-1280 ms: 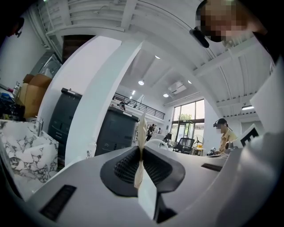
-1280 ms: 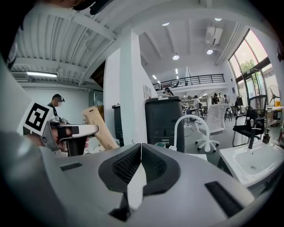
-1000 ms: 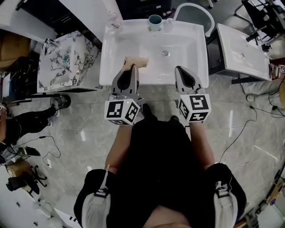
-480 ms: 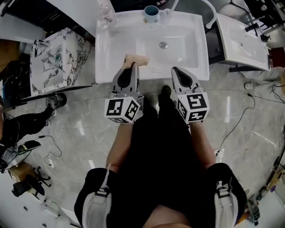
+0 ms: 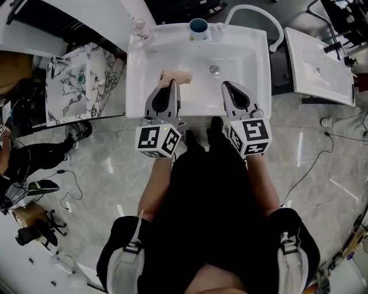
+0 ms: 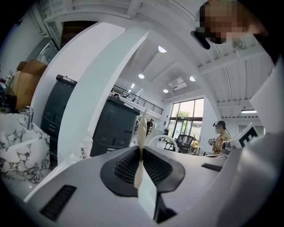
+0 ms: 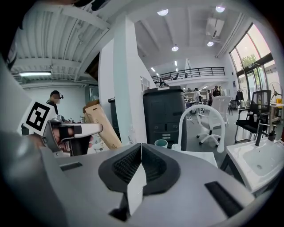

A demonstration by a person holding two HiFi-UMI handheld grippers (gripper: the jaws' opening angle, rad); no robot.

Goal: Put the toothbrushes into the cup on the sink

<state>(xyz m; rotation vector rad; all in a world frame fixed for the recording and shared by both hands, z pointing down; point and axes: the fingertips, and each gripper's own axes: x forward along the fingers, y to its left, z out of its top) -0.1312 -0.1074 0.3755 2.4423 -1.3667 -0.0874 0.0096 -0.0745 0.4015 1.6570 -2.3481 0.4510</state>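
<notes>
A teal cup (image 5: 199, 27) stands on the back rim of the white sink (image 5: 253, 86); the right gripper view shows the cup (image 7: 161, 143) straight ahead. My left gripper (image 5: 171, 85) hovers over the sink's front left part, shut on a flat beige pack (image 5: 176, 76). In the left gripper view the pack (image 6: 141, 133) is edge-on, pinched upright between the jaws. My right gripper (image 5: 226, 86) is level with it over the front right of the basin. Its jaws are shut with nothing between them. No loose toothbrush shows.
The drain (image 5: 214, 69) lies mid-basin. A clear bottle (image 5: 138, 24) stands at the sink's back left corner. A marbled basin (image 5: 80, 80) sits to the left and another white basin (image 5: 319, 66) to the right. A white chair (image 5: 256, 12) stands behind.
The head camera has shifted a little, so the sink sits slightly differently in view. Both grippers hold the same pose over the sink's front edge, the left still pinching the pack.
</notes>
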